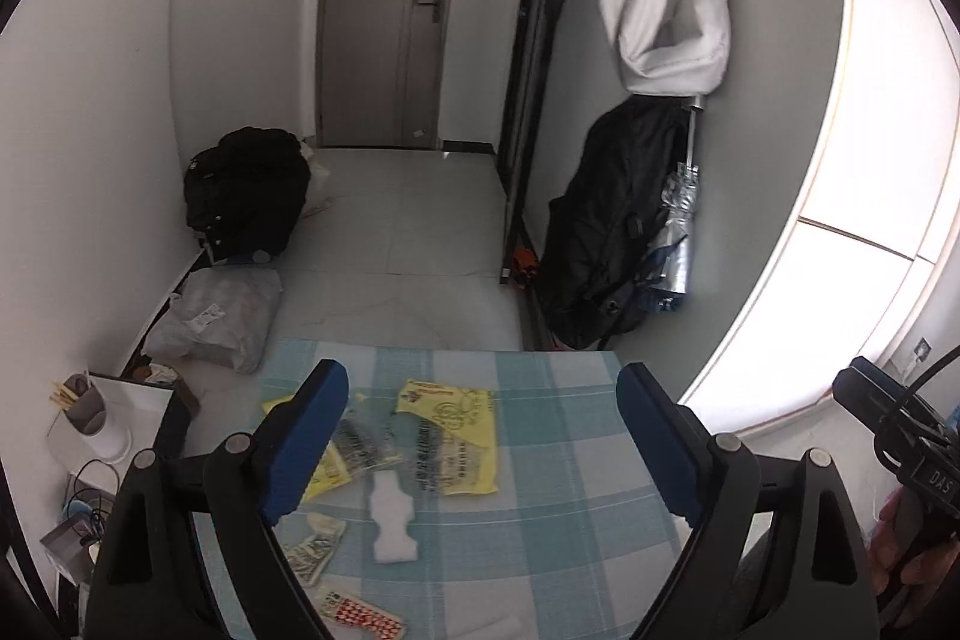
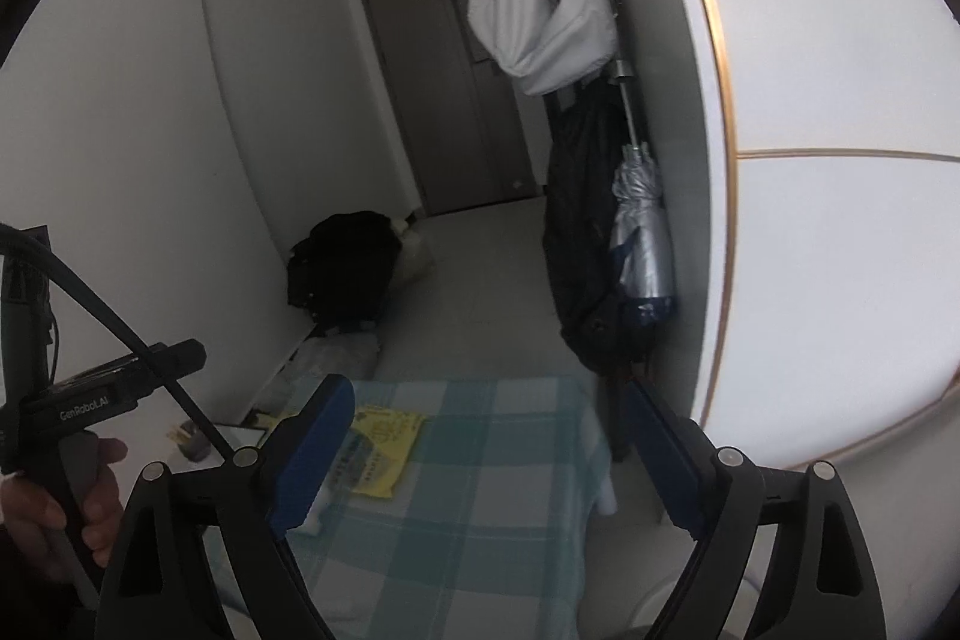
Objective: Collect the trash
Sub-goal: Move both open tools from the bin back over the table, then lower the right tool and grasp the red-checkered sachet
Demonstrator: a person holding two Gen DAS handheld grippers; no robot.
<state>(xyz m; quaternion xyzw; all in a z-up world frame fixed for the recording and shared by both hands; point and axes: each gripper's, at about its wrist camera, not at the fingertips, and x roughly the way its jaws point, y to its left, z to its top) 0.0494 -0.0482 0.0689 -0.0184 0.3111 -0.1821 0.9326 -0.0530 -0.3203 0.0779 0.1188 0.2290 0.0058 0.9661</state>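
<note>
Your left gripper [image 1: 480,436] and right gripper [image 2: 486,451] both gape wide above the table [image 1: 570,550], gripping nothing. Beyond the left one lie a white foam piece [image 1: 393,517], 2 yellow wrappers [image 1: 462,436] and small packets [image 1: 360,619].

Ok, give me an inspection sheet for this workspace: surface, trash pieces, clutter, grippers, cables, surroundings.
Surface: checked tablecloth over the table, right part bare.
Job's things: yellow wrapper, white foam piece, patterned wrapper and red-and-white packet lie loose on the cloth.
Clutter: grey cup of sticks on a side stand, off the cloth.
Grippers: left gripper and right gripper open, nothing between the fingers.
Cables: black cable runs across the left hand's handle.
Surroundings: brown door, black backpack on the floor, white bag and folded silver umbrella hanging on the wall.
</note>
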